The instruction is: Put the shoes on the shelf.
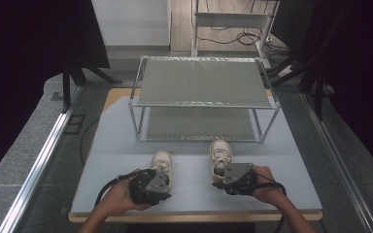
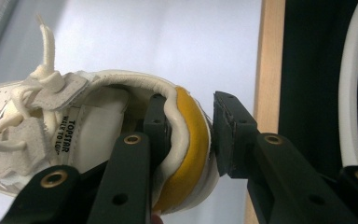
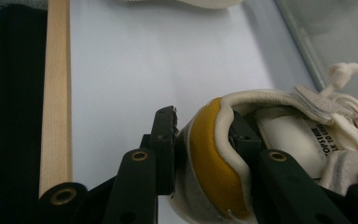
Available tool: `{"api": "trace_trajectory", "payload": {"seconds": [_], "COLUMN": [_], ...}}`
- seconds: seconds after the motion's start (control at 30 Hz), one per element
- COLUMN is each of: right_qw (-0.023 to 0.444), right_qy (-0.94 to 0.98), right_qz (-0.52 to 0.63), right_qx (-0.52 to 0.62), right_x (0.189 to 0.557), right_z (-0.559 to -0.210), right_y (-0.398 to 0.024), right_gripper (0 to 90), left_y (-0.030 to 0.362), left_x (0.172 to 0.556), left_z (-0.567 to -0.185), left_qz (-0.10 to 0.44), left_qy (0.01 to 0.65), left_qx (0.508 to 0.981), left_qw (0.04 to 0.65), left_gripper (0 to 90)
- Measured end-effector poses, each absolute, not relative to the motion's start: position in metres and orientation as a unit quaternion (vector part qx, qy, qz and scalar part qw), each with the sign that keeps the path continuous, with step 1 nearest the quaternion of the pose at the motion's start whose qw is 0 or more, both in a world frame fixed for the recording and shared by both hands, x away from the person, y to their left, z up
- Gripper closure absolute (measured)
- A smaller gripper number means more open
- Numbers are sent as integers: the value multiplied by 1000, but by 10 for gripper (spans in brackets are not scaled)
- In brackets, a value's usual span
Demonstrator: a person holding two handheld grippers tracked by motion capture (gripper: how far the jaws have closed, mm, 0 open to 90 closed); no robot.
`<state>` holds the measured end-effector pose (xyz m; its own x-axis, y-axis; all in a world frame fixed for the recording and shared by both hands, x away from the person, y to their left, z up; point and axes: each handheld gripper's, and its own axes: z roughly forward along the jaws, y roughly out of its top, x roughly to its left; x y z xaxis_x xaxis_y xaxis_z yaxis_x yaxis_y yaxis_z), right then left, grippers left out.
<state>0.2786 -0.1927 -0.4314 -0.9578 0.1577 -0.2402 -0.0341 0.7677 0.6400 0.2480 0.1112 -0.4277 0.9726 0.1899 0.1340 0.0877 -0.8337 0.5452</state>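
Grey surface (image 1: 126, 145), rack (image 1: 204, 99) at 12 o'clock. Left shoe (image 1: 161, 162) heel is clamped by left tool (image 1: 161, 183), right shoe (image 1: 220, 154) heel by right tool (image 1: 219, 175); toes are pointed at 12, towards rack.

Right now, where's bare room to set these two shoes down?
Free: both tiers of the wire rack, top and lower shelf bare. Also the table strip left of the left shoe, the strip right of the right shoe, and the gap between them. Crowded: the near edge, where the left tool and right tool straddle the heels.
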Motion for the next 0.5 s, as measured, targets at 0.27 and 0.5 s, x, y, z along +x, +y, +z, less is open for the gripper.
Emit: {"api": "trace_trajectory", "payload": {"seconds": [0.27, 0.5], "right_qw": [149, 160], "right_qy": [930, 929], "right_qz": [336, 333], "right_qx": [19, 15], "right_x": [289, 309], "right_z": [-418, -411], "right_y": [-182, -172], "right_gripper": [692, 691], "left_y": [99, 84], "left_x": [265, 289], "left_z": [-412, -403], "left_qz": [107, 124], "left_qy": [62, 49], "left_qx": [950, 948], "left_qw": [286, 287], "left_gripper": [680, 679]}}
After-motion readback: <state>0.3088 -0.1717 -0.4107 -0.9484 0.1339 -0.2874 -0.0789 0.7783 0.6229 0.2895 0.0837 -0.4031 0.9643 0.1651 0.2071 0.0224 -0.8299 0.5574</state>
